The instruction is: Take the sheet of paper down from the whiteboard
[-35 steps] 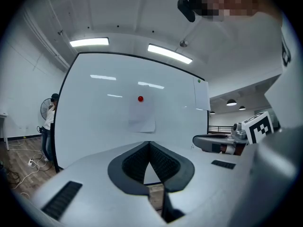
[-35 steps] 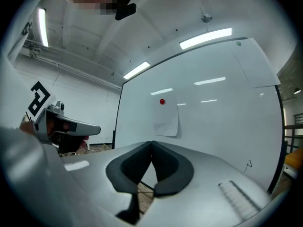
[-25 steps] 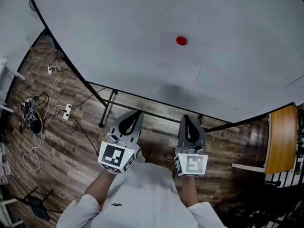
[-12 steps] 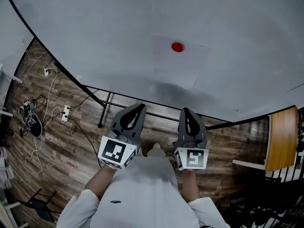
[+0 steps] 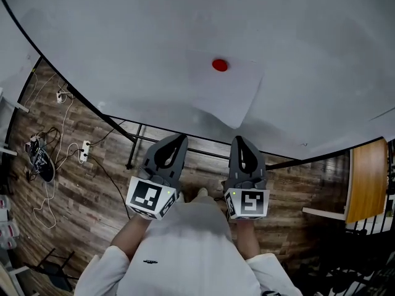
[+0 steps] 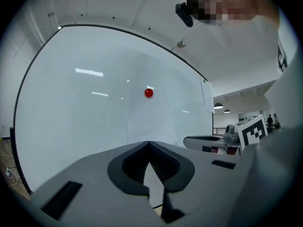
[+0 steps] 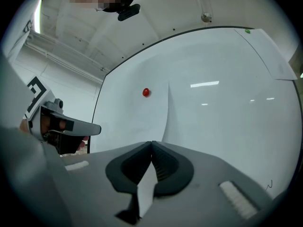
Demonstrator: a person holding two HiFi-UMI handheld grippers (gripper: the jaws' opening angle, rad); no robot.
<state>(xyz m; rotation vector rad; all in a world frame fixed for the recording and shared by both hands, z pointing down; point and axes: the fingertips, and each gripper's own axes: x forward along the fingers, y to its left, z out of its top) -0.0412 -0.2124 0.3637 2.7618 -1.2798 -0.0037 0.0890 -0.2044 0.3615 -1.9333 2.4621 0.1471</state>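
pointing level at the board: two hand-held grippers, both empty.

left gripper (image 5: 177, 142): jaws pressed together, nothing between them. right gripper (image 5: 241, 142): likewise closed on nothing. both sit below the red magnet (image 5: 219, 65), one on either side of it. they appear to stop short of the board face.

sheet of paper (image 5: 227, 91): pinned near its top edge by the red magnet, hanging down from it on the whiteboard (image 5: 111, 36). its long axis runs downward from the magnet and, in the head view, leans a little toward the right gripper's side. from either gripper the sheet lies straight ahead and upward. its lower corner comes nearest the right gripper, so that hand looks better placed for the free bottom edge.

board stand (image 5: 139, 142): dark frame below the magnet, just beyond the gripper tips.

cables (image 5: 46, 165): on the wooden floor (image 5: 80, 227), well down and left of the magnet.

hard to make out:
- the sheet is pale on a pale board, so its edges are faint.
- its bottom edge is cut off behind the gripper bodies in both gripper views.
- whether anything besides the magnet holds it cannot be told.
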